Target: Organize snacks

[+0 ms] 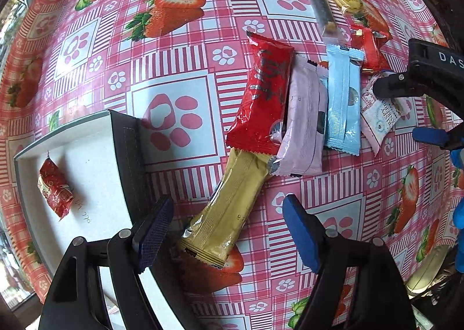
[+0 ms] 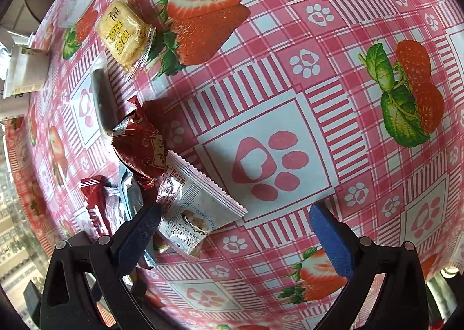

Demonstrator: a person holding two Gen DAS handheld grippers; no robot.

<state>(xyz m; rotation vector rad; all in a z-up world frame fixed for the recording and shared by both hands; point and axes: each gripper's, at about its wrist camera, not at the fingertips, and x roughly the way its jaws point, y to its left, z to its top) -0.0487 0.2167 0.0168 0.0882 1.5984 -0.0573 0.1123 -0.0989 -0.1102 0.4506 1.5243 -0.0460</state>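
The left claw (image 1: 226, 222) stands wide, holding nothing, its blue pads either side of the near end of a gold snack bar (image 1: 229, 202); that bar lies flat on the bench (image 1: 179, 48), its far end tucked under a red snack bar (image 1: 262, 95). Beside the red one lie a pale pink packet (image 1: 304, 124) and a light blue packet (image 1: 343, 103), overlapping edge to edge — a loose heap rather than a row. To the left sits a white box (image 1: 95, 156) with a dark wall, and one small red candy (image 1: 53, 187) already rests inside; it looks like the place the snacks go.

The right claw (image 2: 235, 231) is also wide and empty; its left pad hovers over a white crimped packet (image 2: 197, 208), which leans against a dark red wrapped sweet (image 2: 142, 147). Farther off lie a yellow biscuit pack (image 2: 121, 34) and a dark stick in clear wrap (image 2: 101, 97).

These wrappers are probably light, glossy and slippery; the foil will crumple before it resists. The gold bar seems fairly stiff along its length, so a pinch across its middle should hold best — though drawing it out may drag the red bar with it; the crimped ends are likely too thin to grip firmly.
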